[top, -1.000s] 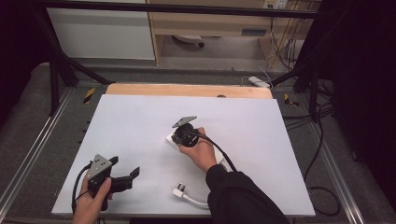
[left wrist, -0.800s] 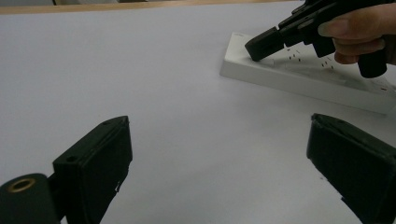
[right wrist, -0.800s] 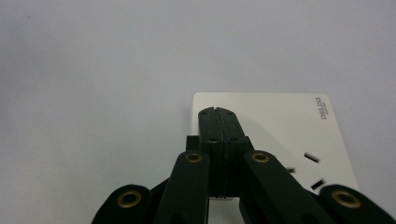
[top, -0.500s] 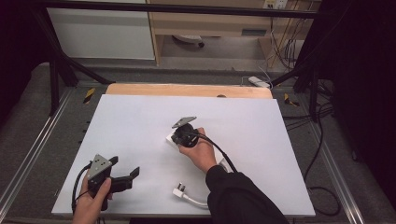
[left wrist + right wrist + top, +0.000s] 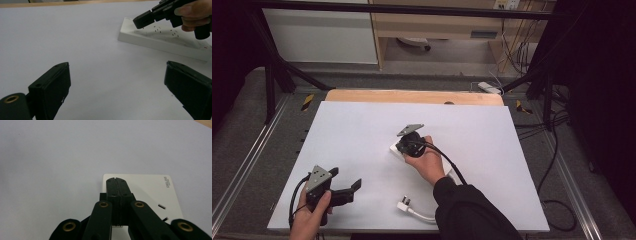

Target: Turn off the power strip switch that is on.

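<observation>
A: Where's the right hand [image 5: 428,162]?

B: Reaching forward mid-table, its right gripper [image 5: 116,181] tipped down, jaws pressed together, empty, tips over the near end of the flat white plastic power strip [image 5: 147,192]

A: And the left hand [image 5: 309,220]?

B: Low at the near left corner of the white tabletop [image 5: 362,125], holding the left gripper [image 5: 117,82] level, jaws wide apart, gripping nothing. The strip lies ahead of it to its right; the white plug with cable [image 5: 412,209] lies on the table just left of the right sleeve
</observation>
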